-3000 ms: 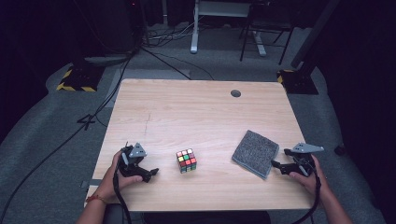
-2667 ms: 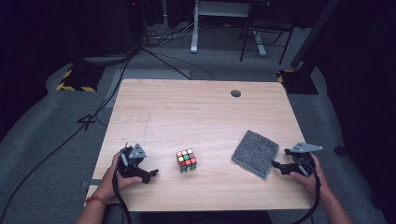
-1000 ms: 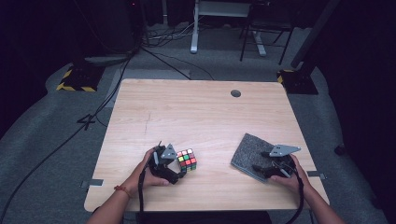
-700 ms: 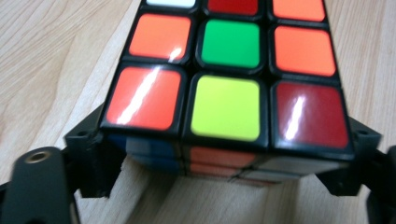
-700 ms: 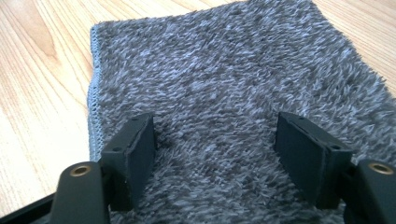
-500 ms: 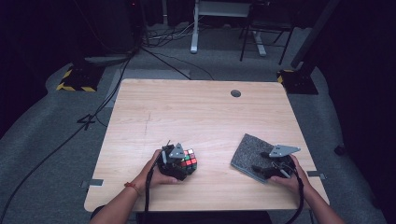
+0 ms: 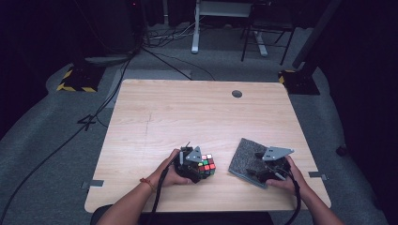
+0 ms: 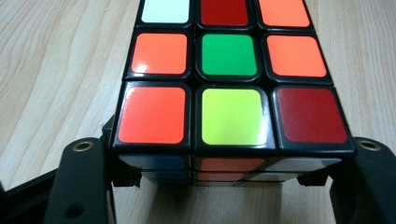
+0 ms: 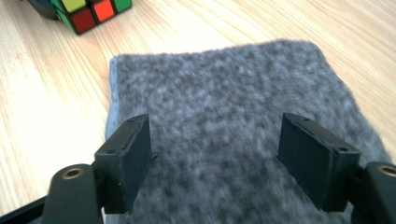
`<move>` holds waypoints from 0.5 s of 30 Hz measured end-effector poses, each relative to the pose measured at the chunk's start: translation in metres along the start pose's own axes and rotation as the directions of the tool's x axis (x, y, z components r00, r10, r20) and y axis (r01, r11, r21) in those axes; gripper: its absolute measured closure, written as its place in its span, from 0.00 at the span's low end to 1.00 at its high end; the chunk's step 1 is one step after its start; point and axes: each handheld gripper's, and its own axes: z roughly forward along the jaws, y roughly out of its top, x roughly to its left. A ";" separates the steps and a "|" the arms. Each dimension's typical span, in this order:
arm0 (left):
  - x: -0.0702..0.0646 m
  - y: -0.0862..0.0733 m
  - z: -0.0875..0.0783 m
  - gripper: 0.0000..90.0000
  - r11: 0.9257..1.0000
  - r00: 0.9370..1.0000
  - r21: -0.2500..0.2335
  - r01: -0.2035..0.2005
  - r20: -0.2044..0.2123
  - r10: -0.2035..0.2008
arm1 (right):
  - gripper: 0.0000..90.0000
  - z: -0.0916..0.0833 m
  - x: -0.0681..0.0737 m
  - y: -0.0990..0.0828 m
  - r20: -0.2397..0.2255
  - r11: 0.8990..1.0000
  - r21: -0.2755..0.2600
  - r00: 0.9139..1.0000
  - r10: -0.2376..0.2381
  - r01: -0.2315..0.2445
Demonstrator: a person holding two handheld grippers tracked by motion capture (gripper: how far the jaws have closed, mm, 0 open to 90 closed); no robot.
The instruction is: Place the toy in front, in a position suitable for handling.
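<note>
A Rubik's cube [image 7: 206,165] [image 8: 229,60] sits near the front middle of the wooden table [image 7: 187,112]. My left gripper [image 7: 199,169] [image 8: 226,156] has just been closing, and its jaws now press on the cube's two sides, shut on it. A grey felt pad [image 7: 243,157] [image 9: 224,84] lies to the right of the cube. My right gripper [image 7: 256,169] [image 9: 215,140] hovers low over the pad's near part. Its jaws have just been opening, with nothing gripped between them. A corner of the cube [image 9: 93,11] shows at the top left of the right gripper view.
A round dark grommet [image 7: 237,93] sits near the table's far edge. Beyond the table on the grey floor are cables, a white desk frame [image 7: 225,18] and a yellow-black striped base [image 7: 74,79]. The table's front edge runs just under both hands.
My left gripper slid right from the table's front left to the cube and closed around it. My right gripper shifted left from the pad's right edge to over the pad.
</note>
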 end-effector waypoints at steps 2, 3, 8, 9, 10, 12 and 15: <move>0.000 0.002 0.002 0.37 1.000 1.000 -0.001 -0.017 0.009 0.017 | 0.28 0.006 0.002 0.002 0.015 1.000 0.018 1.000 -0.013 0.013; 0.000 0.003 0.003 0.37 1.000 1.000 -0.002 -0.020 0.012 0.020 | 0.27 0.009 0.002 0.003 0.020 1.000 0.029 1.000 -0.012 0.012; 0.000 0.008 0.008 0.37 0.999 0.999 0.003 -0.034 0.027 0.034 | 0.21 0.019 -0.012 0.003 0.030 0.998 0.058 0.999 0.039 -0.041; 0.001 0.010 0.010 0.37 0.999 0.999 -0.001 -0.038 0.027 0.038 | 0.20 0.020 -0.015 0.002 0.021 0.997 0.059 0.998 0.055 -0.056; 0.001 0.010 0.010 0.37 0.999 0.999 -0.001 -0.038 0.027 0.038 | 0.20 0.020 -0.018 0.000 0.004 0.994 0.061 0.996 0.091 -0.091; 0.001 0.013 0.013 0.37 0.999 0.999 0.002 -0.038 0.027 0.038 | 0.20 0.020 -0.022 -0.002 0.002 0.992 0.053 0.994 0.110 -0.110; 0.001 0.014 0.014 0.35 1.000 0.999 0.003 -0.031 0.021 0.031 | 0.21 0.021 -0.024 -0.005 -0.001 0.992 0.039 0.993 0.117 -0.117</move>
